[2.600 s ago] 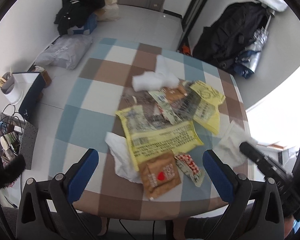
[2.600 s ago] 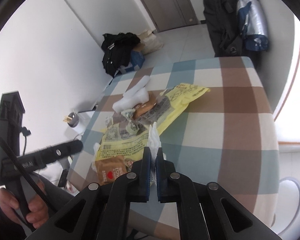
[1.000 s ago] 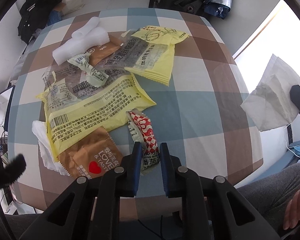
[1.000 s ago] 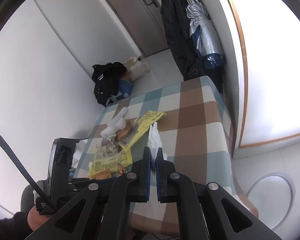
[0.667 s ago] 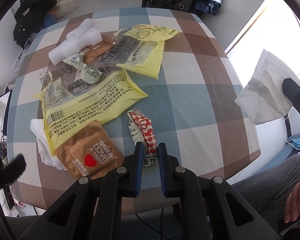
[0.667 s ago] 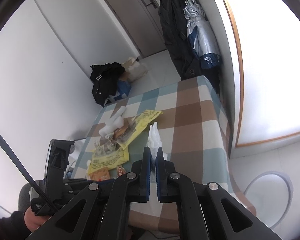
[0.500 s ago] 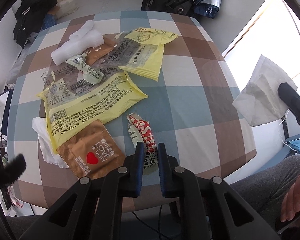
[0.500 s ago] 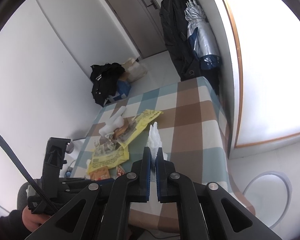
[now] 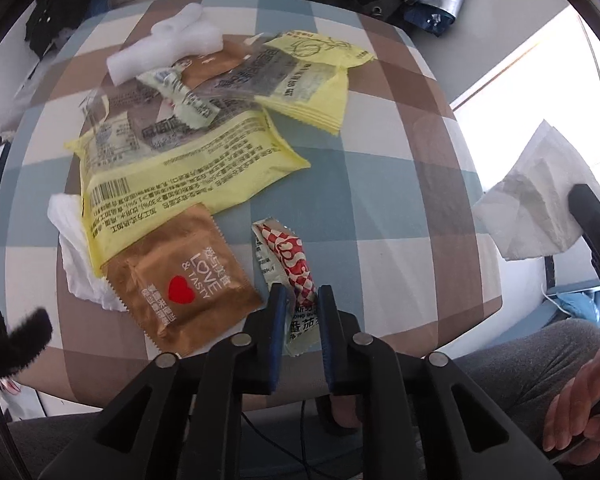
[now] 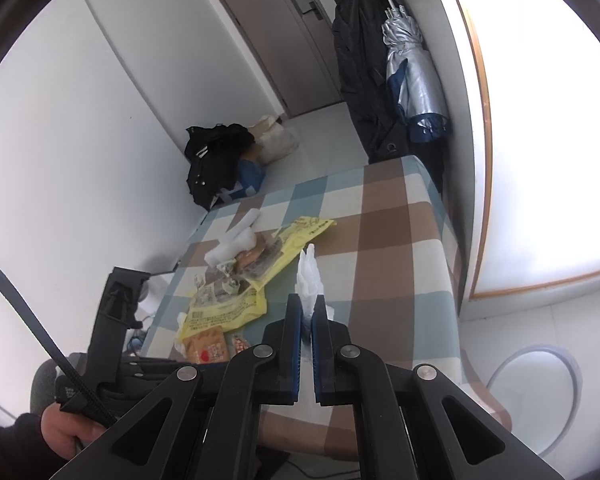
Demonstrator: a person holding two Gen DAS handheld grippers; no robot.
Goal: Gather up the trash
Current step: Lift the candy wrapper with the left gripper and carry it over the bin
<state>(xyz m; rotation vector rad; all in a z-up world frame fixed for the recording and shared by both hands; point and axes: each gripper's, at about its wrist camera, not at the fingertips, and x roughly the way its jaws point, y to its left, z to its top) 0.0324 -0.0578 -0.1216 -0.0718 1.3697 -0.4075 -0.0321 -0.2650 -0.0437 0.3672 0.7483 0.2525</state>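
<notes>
A: Where was the red-and-white sachet (image 9: 296, 276)?

B: On the checked table (image 9: 388, 184), its near end between the fingers of the left gripper (image 9: 302, 294), whose jaws were opening a little around it. The brown packet (image 9: 180, 276) lay just left of them.

A: And the right gripper (image 10: 308, 300)?

B: Clamped together on a white tissue (image 10: 309, 276), which stuck up past its tips.

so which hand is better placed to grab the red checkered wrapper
Left. The left gripper already has its opening jaws around the red checkered wrapper; the right gripper is shut on the white tissue.
</notes>
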